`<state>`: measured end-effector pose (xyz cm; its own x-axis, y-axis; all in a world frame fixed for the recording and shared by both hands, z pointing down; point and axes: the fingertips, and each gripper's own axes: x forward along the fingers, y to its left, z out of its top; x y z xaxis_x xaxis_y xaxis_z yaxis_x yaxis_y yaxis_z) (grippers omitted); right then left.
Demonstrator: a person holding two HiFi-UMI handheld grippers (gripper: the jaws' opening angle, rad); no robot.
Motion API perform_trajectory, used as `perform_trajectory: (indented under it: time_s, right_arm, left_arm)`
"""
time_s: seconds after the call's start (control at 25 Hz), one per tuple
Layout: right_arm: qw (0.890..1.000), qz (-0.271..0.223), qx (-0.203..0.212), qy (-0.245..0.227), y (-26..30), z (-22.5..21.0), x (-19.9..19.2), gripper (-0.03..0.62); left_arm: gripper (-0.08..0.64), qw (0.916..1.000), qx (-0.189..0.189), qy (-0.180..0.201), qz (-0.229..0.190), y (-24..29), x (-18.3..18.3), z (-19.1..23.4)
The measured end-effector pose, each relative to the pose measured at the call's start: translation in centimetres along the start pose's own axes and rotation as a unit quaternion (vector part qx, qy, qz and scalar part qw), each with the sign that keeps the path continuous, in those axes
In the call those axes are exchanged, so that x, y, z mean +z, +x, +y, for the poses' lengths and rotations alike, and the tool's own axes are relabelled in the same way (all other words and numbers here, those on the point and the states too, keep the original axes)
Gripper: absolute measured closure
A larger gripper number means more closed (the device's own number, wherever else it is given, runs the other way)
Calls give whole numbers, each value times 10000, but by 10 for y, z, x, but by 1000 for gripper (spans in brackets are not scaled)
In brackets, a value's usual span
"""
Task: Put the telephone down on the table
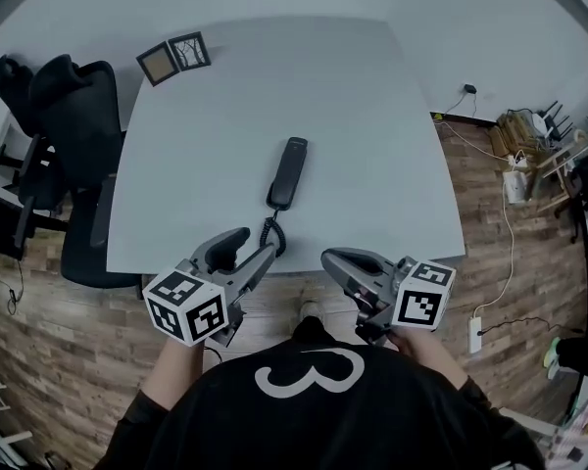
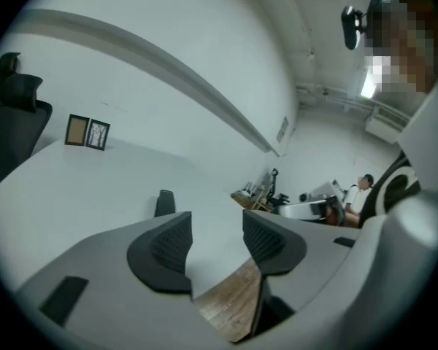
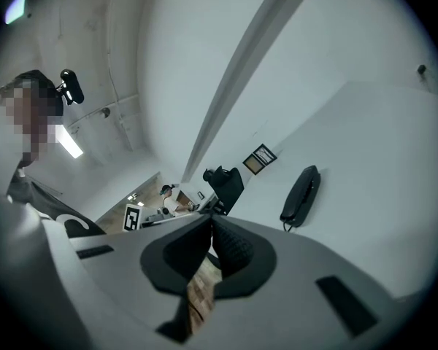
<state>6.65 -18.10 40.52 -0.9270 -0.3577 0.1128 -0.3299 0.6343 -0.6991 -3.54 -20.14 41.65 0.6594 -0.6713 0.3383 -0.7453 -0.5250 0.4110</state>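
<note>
The black telephone handset (image 1: 288, 172) lies flat on the white table (image 1: 372, 116), its coiled cord (image 1: 272, 234) trailing toward the near edge. Nothing holds it. My left gripper (image 1: 245, 253) hovers at the table's near edge just behind the cord, jaws apart with nothing between them. In the left gripper view the gripper (image 2: 215, 232) shows a clear gap and the handset (image 2: 164, 203) lies beyond it. My right gripper (image 1: 341, 260) is off the table's near edge, to the right. In the right gripper view its pads (image 3: 233, 250) meet and the handset (image 3: 301, 195) lies ahead to the right.
Two small picture frames (image 1: 173, 57) stand at the table's far left corner. A black office chair (image 1: 69, 145) sits at the table's left side. Cables and clutter (image 1: 529, 155) lie on the wooden floor to the right. A person (image 2: 361, 192) sits far off.
</note>
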Motion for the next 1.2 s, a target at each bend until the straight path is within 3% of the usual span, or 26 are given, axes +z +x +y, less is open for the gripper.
perform_trajectory:
  time_s: [0.12, 0.24, 0.68, 0.84, 1.2]
  right_arm:
    - [9998, -2, 122, -144, 7, 27, -11, 583]
    - [9995, -23, 175, -248, 9, 53, -23, 583]
    - [9991, -146, 98, -380, -9, 113, -80, 583]
    - [9988, 20, 175, -451, -9, 129, -103, 584]
    - [9980, -118, 175, -600, -15, 150, -109, 584]
  left_arm:
    - [441, 9980, -609, -64, -130, -34, 1, -33]
    - [538, 9959, -861, -118, -268, -63, 1, -56]
    - [548, 9910, -1293, -299, -169, -116, -45, -102]
    - [548, 9897, -1376, -341, -171, -128, -54, -110]
    - [548, 9886, -1457, -262, -268, -148, -59, -130]
